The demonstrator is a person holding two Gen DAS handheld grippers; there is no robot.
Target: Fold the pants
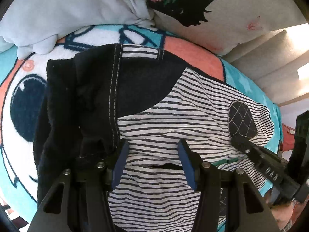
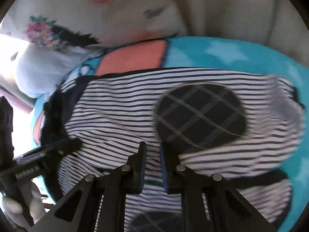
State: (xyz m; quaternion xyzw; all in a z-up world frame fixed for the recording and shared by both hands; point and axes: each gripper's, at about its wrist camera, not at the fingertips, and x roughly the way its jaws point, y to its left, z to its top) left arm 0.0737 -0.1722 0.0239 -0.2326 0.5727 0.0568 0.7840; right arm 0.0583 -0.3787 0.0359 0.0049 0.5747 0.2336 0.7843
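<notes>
Left wrist view: the left hand-held gripper, jaws about half open with blue pads, straddles bunched striped cloth of the pants; whether the pads press it cannot be told. The pants lie on a fleecy cartoon-print blanket covering the bed. This view alone shows their dark panel with white topstitching; beyond, a pale rumpled garment. Right wrist view, blurred: the right hand-held gripper, jaws nearly shut, with no cloth visibly between them, over stripes beside an oval cross-stitched knee patch.
</notes>
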